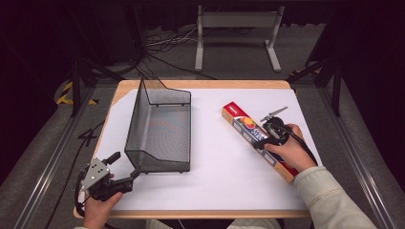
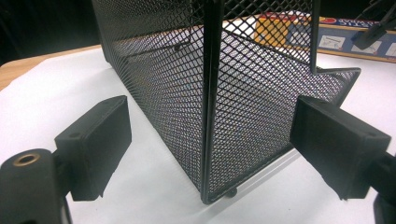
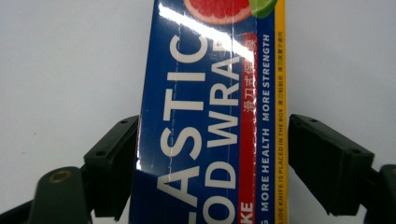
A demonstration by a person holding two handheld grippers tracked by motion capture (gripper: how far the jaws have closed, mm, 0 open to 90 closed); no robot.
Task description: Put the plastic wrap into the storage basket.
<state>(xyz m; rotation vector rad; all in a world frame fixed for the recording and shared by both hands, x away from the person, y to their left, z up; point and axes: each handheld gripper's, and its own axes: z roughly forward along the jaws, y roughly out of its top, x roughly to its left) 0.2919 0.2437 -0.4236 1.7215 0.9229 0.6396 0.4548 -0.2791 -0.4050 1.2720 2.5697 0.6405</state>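
A black mesh basket (image 1: 136, 119) stands left of centre on the white sheet, with its tall wall on the left. My left gripper (image 1: 125, 167) is at its near left corner. In the left gripper view that gripper (image 2: 208, 135) is open, one jaw on each side of the basket's corner post (image 2: 211, 93), without touching it. A long plastic wrap box (image 1: 241, 125) lies flat and slanted on the right. My right gripper (image 1: 262, 140) is low over its middle. It (image 3: 212, 158) is open and straddles the box (image 3: 205, 93), the left jaw at its edge and a thin gap at the right jaw.
The white sheet (image 1: 215, 181) covers most of the wooden table (image 1: 200, 84). Between basket and box is bare sheet. Beyond the table's far edge, a grey metal stand (image 1: 236, 19) and cables lie on the floor. The box (image 2: 345, 42) shows past the basket in the left gripper view.
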